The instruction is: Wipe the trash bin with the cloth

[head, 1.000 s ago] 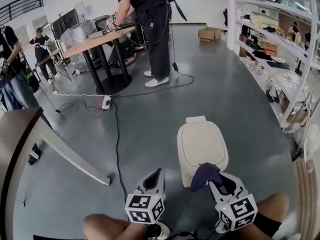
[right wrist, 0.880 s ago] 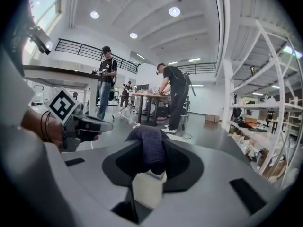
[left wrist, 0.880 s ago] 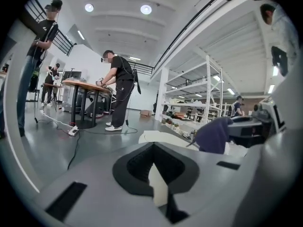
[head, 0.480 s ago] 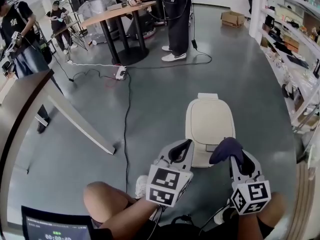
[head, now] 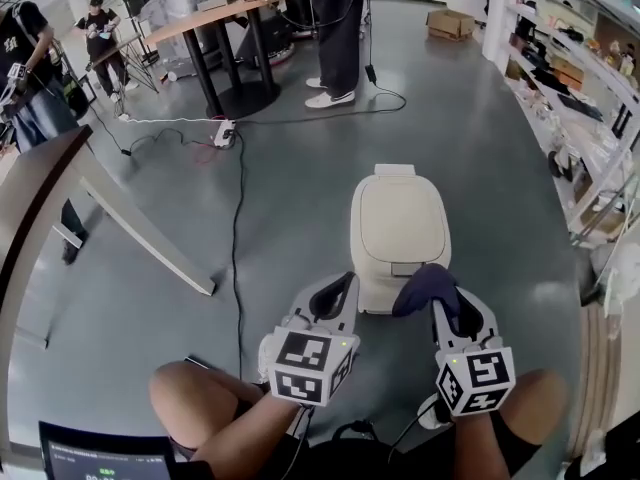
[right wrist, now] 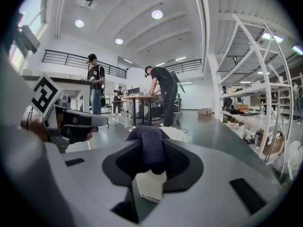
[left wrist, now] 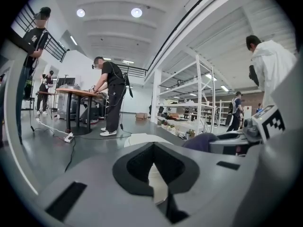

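Observation:
A cream trash bin (head: 398, 230) with a closed lid stands on the grey floor in front of me. My right gripper (head: 443, 303) is shut on a dark purple cloth (head: 424, 288), which hangs at the bin's near right edge. In the right gripper view the cloth (right wrist: 150, 148) bulges up between the jaws, with the bin (right wrist: 176, 134) just behind it. My left gripper (head: 336, 294) sits beside the bin's near left corner, its jaws together and holding nothing. From the left gripper view the bin lid (left wrist: 141, 139) lies straight ahead and the cloth (left wrist: 201, 141) is at the right.
A black cable (head: 238, 248) runs along the floor left of the bin. A slanted table leg (head: 140, 236) is further left. People work at a round table (head: 225, 13) at the back. White shelving (head: 580, 88) lines the right side. My knees (head: 200, 408) are below the grippers.
My view has tipped further down and the bin sits more central. The left gripper has come in close to the bin's near left corner. The cloth stays in the right gripper.

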The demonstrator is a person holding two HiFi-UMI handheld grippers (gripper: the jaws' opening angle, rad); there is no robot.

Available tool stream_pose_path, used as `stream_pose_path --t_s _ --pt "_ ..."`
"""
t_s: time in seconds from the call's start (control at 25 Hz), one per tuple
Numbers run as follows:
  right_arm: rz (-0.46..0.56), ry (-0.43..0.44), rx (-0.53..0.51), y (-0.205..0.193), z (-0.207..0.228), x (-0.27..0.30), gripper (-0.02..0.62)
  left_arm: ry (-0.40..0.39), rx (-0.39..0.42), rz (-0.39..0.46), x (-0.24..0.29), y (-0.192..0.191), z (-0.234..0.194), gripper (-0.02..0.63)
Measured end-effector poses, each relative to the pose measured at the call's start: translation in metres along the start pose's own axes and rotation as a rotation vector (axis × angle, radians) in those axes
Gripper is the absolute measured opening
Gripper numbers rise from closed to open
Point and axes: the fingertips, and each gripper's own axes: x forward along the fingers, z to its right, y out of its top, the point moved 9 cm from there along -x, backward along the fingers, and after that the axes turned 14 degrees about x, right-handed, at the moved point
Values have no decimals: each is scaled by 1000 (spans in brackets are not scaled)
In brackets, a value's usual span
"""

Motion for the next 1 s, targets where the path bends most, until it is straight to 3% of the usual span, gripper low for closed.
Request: stream_pose_path --t_s 0.2,0.4,0.64,1.0 --pt "30 -44 -41 2 -6 -8 98 8 13 30 -8 0 1 -3" --pt "67 -61 -54 1 -14 -13 97 20 -54 31 -16 -16 4 -3" --pt "44 -85 -50 -8 -17 -17 97 12 8 43 -20 -14 13 -3" --pt "31 -89 -49 -12 -21 -10 97 10 -23 40 -18 -16 6 -3"
